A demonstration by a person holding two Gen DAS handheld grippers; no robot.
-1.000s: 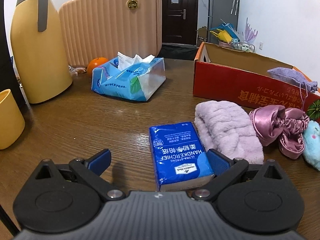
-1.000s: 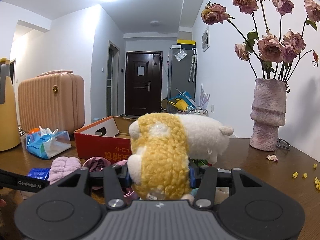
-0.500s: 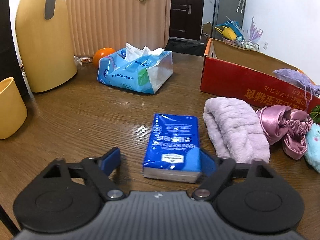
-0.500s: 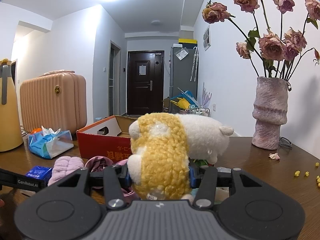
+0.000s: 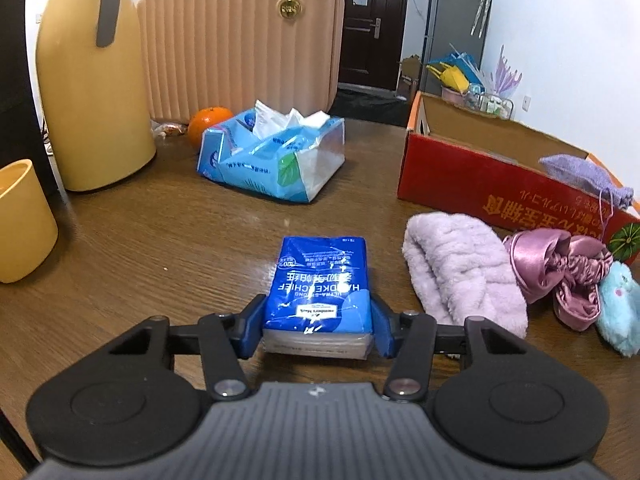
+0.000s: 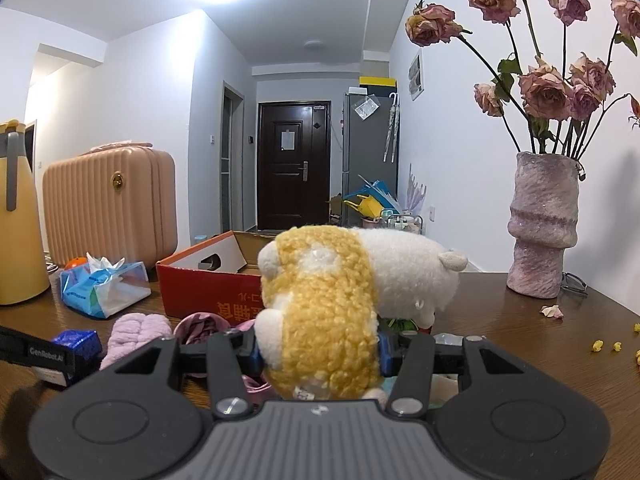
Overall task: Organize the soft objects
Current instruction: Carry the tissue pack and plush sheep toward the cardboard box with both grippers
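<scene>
Two tools were in my hands, and each had something soft between its pads. My left tool (image 5: 318,326) was closing its jaws on the flat blue plastic-wrapped handkerchief pack (image 5: 320,288), which lay on the brown wooden counter (image 5: 160,248) some way short of the red cardboard box (image 5: 472,184); both blue pads already touched the near end of the pack. My right tool (image 6: 320,354) was clamped on the yellow-and-white fleecy plush animal (image 6: 340,300) and held it up on the near side of that same box.

Beside the pack, between it and the box, lay the fluffy lilac folded cloth (image 5: 460,272), then a pink satin scrunchie (image 5: 560,268) and a pale blue plush toy (image 5: 618,312). A purple knitted pouch (image 5: 588,176) hung over the box's near wall.

I judged the pack the riskier grip. The wrapper looked slick and my pads caught only its near end, so when lifted it could droop, pivot or slide out and fall on the counter. Squeezing harder would crumple the tissues instead of firming the hold. Swinging towards the box, I might also brush the lilac cloth, which lay just beside the pack, and drag it along. The plush bulged wide of my right pads, so a quick turn could work it loose.
</scene>
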